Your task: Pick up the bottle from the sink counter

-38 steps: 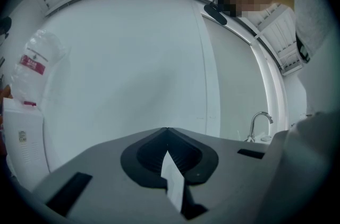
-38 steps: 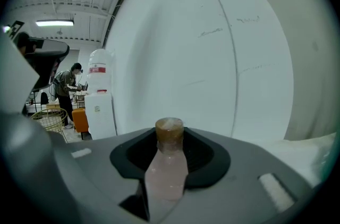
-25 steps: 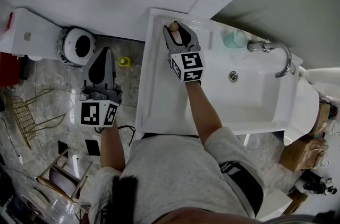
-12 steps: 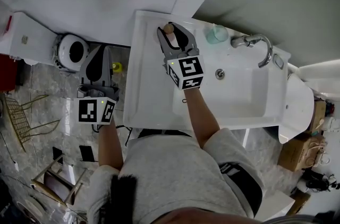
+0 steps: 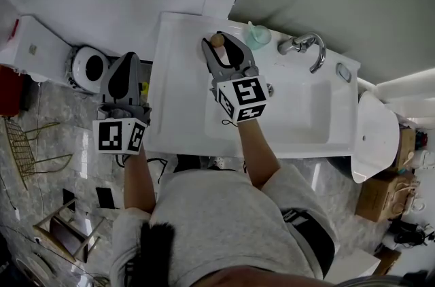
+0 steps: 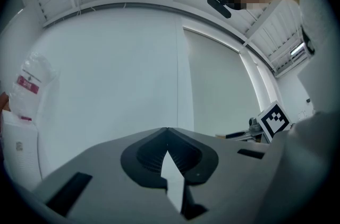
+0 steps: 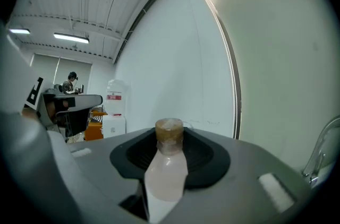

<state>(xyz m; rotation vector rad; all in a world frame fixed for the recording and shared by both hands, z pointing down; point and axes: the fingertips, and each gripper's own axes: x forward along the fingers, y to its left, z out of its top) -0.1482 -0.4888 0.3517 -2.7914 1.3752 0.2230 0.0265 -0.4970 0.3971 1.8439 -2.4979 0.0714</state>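
Note:
In the right gripper view, the bottle (image 7: 166,164) is pale pink with a brown cap and stands upright between the jaws. My right gripper (image 7: 169,151) is shut on it. In the head view this gripper (image 5: 224,49) holds the bottle (image 5: 217,40) over the back left part of the white sink counter (image 5: 173,81); only the cap shows there. My left gripper (image 5: 126,62) hangs to the left of the counter, over the floor. Its jaws meet at the tips with nothing between them, as the left gripper view (image 6: 167,138) also shows.
A chrome faucet (image 5: 304,45) and a teal soap bottle (image 5: 257,36) stand at the back of the counter, right of the held bottle. The basin (image 5: 309,109) lies to the right. A white toilet (image 5: 90,64) is on the floor at the left. White walls rise behind.
The head view has swung, so the sink sits further left in the frame. My right gripper keeps its hold on the bottle and now stands further from the counter's left edge. The left gripper stays shut.

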